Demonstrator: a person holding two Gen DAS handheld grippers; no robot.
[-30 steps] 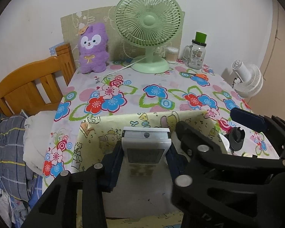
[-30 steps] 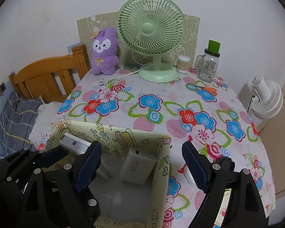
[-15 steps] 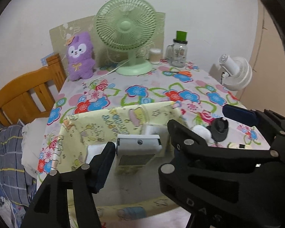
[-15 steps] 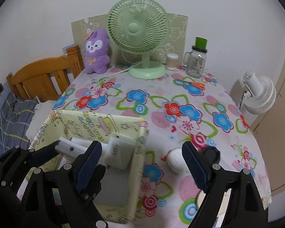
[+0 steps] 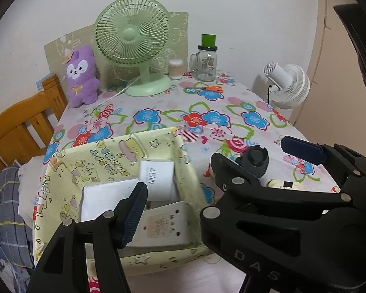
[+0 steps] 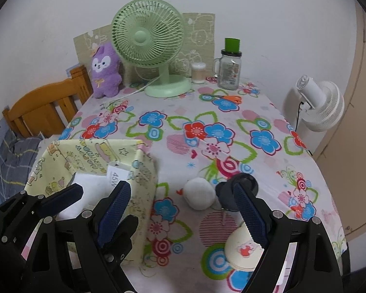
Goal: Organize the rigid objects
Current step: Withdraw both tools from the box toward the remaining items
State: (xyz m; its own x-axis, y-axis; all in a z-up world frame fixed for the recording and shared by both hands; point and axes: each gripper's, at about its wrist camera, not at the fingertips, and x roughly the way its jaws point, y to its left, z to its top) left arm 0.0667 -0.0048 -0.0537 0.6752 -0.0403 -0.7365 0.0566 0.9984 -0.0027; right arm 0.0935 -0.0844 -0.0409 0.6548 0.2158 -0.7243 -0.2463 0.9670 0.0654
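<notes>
A yellow cartoon-print fabric box [image 5: 102,156] stands at the table's near left; it also shows in the right wrist view [image 6: 144,171]. Inside lie a white remote-like device [image 5: 163,224], a white 45W charger [image 5: 156,178] and a white block [image 5: 102,197]. My left gripper [image 5: 180,193] is open and empty above the box's right part. My right gripper [image 6: 180,210] is open and empty, over the table right of the box. A white round object [image 6: 199,193], a black round object [image 6: 241,183] and a cream disc [image 6: 244,251] lie on the cloth near it.
At the table's back stand a green fan [image 6: 148,44], a purple plush [image 6: 105,70], a glass jar with green lid [image 6: 229,68], a small cotton-swab tub [image 6: 198,72] and orange scissors [image 6: 229,97]. A white fan [image 6: 322,107] stands off the right edge. A wooden bed frame [image 6: 44,112] is left.
My left gripper has opened and let go of the white remote-like device, which now lies in the box. Both grippers have drawn back and shifted right.
</notes>
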